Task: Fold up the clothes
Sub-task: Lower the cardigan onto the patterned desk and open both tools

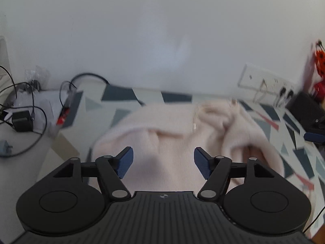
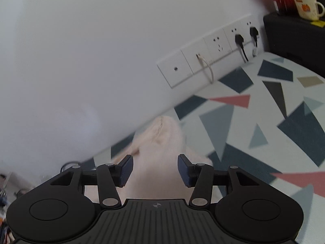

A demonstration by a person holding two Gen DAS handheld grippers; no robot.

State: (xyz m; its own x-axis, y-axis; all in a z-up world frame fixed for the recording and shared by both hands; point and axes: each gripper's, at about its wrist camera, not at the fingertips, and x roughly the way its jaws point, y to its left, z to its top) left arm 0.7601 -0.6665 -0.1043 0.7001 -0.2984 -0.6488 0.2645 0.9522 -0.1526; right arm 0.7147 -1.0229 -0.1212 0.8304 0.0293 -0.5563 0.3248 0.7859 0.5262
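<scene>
A pale pink fuzzy garment [image 1: 172, 134] lies rumpled on a table covered with a geometric-patterned cloth [image 1: 292, 130]. My left gripper [image 1: 163, 162] is open above the garment's near part, with nothing between its blue pads. In the right wrist view the same garment [image 2: 160, 142] runs away from me toward the wall. My right gripper [image 2: 155, 169] is open with its pads either side of the garment's near end, not closed on it. The other gripper shows at the right edge of the left wrist view [image 1: 313, 130].
A white wall with a socket strip [image 2: 205, 59] and plugged cables runs behind the table. A black box [image 2: 294, 34] with a cup [image 2: 306, 6] sits at the far right. Cables and a charger [image 1: 22, 120] lie on a side surface to the left.
</scene>
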